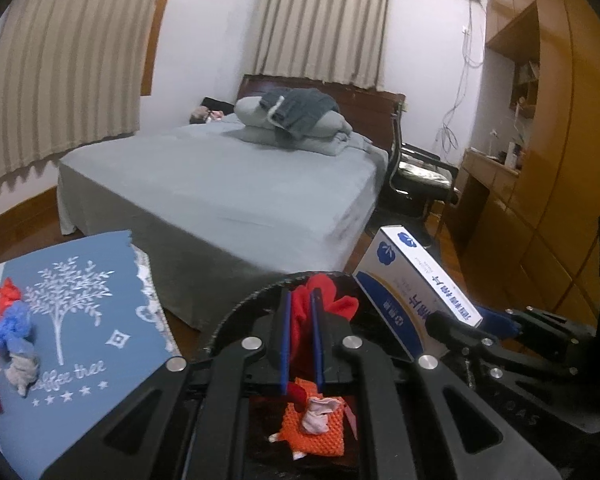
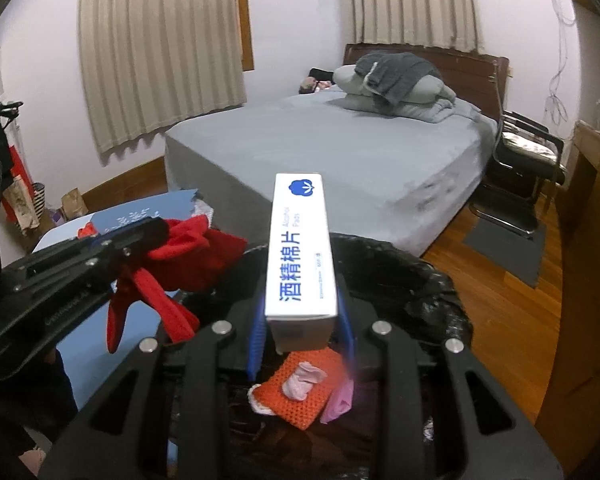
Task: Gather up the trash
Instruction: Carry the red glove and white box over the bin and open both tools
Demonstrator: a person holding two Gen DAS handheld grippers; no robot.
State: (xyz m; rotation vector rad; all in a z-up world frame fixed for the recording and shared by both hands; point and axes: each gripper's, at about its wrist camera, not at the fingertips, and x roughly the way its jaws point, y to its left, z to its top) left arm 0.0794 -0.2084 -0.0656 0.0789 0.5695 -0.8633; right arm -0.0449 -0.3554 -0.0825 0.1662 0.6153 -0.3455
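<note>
red, limp fabric filled the left gripper, whose blue pads were pinched nearly together on the red cloth scrap; the scrap drooped in loose folds and a long strip hung below the jaws in the right wrist view, directly beside the rim of the black-lined trash bin. it looked light, soft and floppy, likely to snag on a pad or trail over the rim unless released well over the opening. the right gripper was clamped on the near end of a white alcohol pad box, a long rectangular carton with blue printing and a cotton-flower logo, sticking out forward over the bin. the carton seemed stiff, smooth-sided and light; gripped at one end it could pivot or slip, so a hold on its flat long faces suited it. inside the bin lay an orange mesh piece, knobbly and netted, with a crumpled pale pink scrap on top of it. the liner was glossy, wrinkled plastic. on the left, a blue cloth with a white tree print and lace edge covered a table, and more trash remained there: a twisted bundle of blue, grey and red scraps. a grey-sheeted bed stood well behind.
</note>
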